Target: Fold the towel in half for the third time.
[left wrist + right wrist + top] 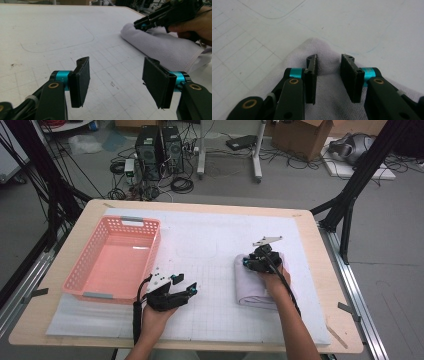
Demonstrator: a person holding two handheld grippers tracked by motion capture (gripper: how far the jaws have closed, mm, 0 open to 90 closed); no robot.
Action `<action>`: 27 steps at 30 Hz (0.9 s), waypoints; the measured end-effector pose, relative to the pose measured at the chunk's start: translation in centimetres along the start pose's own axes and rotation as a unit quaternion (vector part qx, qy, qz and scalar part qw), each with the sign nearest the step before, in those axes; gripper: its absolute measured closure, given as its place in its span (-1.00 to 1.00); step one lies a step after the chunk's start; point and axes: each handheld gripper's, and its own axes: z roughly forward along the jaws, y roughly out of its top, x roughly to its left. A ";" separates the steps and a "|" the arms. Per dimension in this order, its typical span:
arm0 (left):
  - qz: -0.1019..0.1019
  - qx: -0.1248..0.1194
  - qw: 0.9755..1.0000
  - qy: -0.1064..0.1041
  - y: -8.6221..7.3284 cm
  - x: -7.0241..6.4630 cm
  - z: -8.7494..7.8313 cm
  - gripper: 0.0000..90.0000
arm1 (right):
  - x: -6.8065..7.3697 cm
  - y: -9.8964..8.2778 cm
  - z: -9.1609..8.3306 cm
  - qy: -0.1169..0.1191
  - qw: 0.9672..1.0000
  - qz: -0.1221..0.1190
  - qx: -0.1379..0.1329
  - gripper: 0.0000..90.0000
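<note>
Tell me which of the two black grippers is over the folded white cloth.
The right gripper: its jaws stand either side of a raised fold of the folded white cloth. The left gripper hovers over bare white mat, jaws apart with nothing between them.

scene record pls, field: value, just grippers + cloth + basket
left gripper: open, nothing between its pads, held over the white mat
right gripper: jaws part-closed, straddling a raised fold of the cloth; pad contact unclear
cloth: white, folded or rolled, on the mat's right half
basket: pink, perforated, at the left of the mat, nothing visible inside
table: wooden, mat covers most of it
</note>
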 end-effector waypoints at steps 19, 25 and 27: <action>-0.013 -0.019 1.000 -0.015 0.3 0.1 -0.3 -0.28 | -0.1 -11.8 -10.5 -0.035 0.998 0.012 -0.057 0.21; -0.014 -0.039 0.999 -0.007 0.8 0.1 -0.6 -0.54 | -0.3 -13.5 -12.5 -0.040 0.996 0.022 -0.075 0.16; -0.010 -0.042 0.999 -0.012 0.8 0.3 -0.5 -0.57 | -0.6 -13.7 -14.0 -0.046 0.993 0.035 -0.106 0.06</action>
